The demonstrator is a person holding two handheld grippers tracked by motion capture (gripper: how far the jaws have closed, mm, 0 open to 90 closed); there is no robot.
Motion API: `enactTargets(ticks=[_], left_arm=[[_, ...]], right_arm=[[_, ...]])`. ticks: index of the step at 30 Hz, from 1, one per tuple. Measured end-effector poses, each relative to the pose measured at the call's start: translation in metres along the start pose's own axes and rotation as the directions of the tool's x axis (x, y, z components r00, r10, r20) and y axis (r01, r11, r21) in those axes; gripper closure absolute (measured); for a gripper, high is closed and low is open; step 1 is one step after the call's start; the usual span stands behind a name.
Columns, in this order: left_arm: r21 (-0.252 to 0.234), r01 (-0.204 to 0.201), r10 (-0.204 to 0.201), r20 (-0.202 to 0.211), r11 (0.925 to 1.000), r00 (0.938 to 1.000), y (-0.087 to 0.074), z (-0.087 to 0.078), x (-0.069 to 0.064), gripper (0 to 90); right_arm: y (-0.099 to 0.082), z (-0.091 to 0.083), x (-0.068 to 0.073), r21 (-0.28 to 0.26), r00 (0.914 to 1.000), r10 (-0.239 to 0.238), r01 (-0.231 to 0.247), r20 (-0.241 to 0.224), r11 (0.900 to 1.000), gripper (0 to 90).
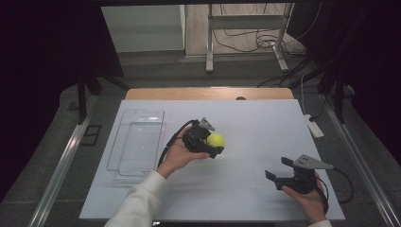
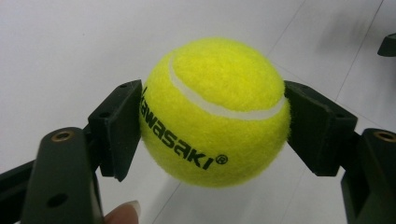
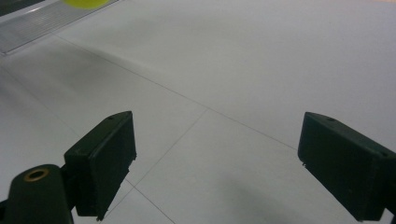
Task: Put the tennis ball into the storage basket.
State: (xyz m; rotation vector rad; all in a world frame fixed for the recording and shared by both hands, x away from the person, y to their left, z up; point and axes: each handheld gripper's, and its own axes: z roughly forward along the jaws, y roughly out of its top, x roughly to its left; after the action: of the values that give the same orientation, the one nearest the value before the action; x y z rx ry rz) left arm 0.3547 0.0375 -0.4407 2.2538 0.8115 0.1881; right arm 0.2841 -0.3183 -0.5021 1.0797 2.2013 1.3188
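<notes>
A yellow tennis ball with black lettering is clamped in my left gripper, held above the middle of the white table. In the left gripper view both black pads press on the sides of the tennis ball, and a fingertip shows at the bottom edge. My right gripper rests near the table's front right, jaws wide apart with nothing between them. In the right gripper view the right gripper faces bare table, and a sliver of the tennis ball shows at the top left.
A clear plastic tray lies on the table's left side, just left of my left hand. A white power strip sits off the table's right edge. Cables and a metal stand lie beyond the far edge.
</notes>
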Motion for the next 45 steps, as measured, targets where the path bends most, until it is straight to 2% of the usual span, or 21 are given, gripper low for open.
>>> enactTargets(ticks=[11, 24, 32, 45], left_arm=[[-0.015, 0.014, -0.015, -0.022, 0.9998, 0.9997, -0.006, -0.014, 0.008, 25.7], [-0.022, -0.007, 0.006, -0.043, 0.9997, 0.9991, -0.005, -0.021, 0.008, 25.7], [-0.030, -0.005, 0.004, -0.054, 0.9995, 0.9986, -0.005, -0.025, 0.011, 25.6], [-0.050, 0.012, -0.015, -0.076, 0.9987, 0.9970, -0.007, -0.037, 0.019, 25.6]], right_arm=[[0.000, 0.000, 0.000, 0.004, 1.0000, 0.003, -0.003, 0.005, 1.0000, 11.5], [-0.001, 0.000, 0.000, 0.003, 1.0000, 0.001, -0.001, 0.002, 1.0000, 11.6], [-0.001, 0.000, -0.001, 0.004, 1.0000, 0.003, -0.003, 0.007, 1.0000, 11.6], [-0.001, 0.000, -0.001, 0.005, 0.9999, 0.004, -0.004, 0.009, 1.0000, 11.6]])
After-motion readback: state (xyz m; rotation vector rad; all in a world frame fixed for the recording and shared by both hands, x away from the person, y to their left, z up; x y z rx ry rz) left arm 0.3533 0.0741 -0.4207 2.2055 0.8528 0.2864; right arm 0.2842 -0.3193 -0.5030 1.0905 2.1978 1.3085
